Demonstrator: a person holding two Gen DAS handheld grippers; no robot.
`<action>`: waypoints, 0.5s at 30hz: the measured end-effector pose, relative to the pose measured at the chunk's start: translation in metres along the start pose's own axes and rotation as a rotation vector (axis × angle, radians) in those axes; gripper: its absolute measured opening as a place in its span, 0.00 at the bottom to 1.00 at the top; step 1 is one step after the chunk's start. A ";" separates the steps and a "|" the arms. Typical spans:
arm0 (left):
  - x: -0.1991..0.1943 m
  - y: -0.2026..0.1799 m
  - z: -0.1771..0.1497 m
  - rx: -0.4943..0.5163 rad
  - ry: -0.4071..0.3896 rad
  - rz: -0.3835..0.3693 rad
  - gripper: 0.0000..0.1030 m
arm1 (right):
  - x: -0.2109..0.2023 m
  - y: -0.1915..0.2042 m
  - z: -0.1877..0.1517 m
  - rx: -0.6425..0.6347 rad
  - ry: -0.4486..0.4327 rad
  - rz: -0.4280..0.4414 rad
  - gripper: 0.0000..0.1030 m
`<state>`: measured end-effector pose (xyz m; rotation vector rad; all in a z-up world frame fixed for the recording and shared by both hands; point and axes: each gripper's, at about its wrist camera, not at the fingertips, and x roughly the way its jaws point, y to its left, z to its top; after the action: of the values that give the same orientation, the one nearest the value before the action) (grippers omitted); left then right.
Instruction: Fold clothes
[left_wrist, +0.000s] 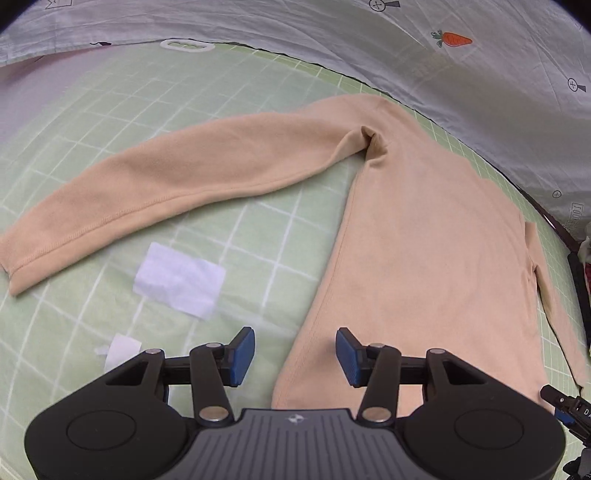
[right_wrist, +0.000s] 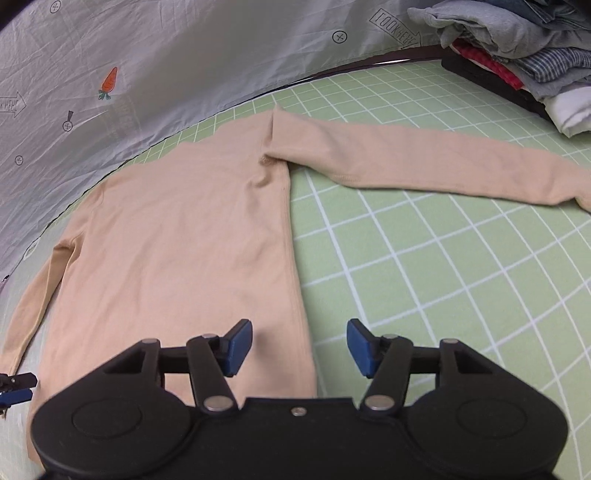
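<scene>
Hovering: left gripper (left_wrist: 295, 356) and right gripper (right_wrist: 300, 347), both spread, empty, over hem corners of beige long-sleeve top (left_wrist: 424, 258), flat mid-frame on green grid mat (left_wrist: 110, 110). Pinch side seams evenly; avoid bunching.

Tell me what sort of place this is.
Probably a clothes-folding workstation, not a lived-in room: a green grid mat under the spread beige top, a printed sheet backdrop, and a pile of clothes waiting.

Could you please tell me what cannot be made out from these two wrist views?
- Shirt hem: both views, hidden behind the gripper bodies.
- Collar: both views, too foreshortened at the far edge to tell.
- Right sleeve cuff: right view, cut off by the frame edge.
- Clothes pile: right view, cropped at the corner.
</scene>
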<state>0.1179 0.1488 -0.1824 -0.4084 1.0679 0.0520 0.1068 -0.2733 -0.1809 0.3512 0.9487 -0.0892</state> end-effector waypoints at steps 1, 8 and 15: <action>-0.002 -0.001 -0.006 0.009 0.006 -0.003 0.49 | -0.003 0.002 -0.008 -0.008 0.015 -0.004 0.57; -0.013 -0.017 -0.040 0.136 0.021 -0.027 0.05 | -0.025 0.000 -0.041 0.021 -0.010 0.044 0.05; -0.026 -0.020 -0.063 0.219 0.050 -0.037 0.10 | -0.052 -0.008 -0.052 0.066 -0.080 -0.002 0.05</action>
<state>0.0569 0.1120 -0.1801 -0.2324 1.1026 -0.1075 0.0337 -0.2678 -0.1684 0.4050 0.8686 -0.1356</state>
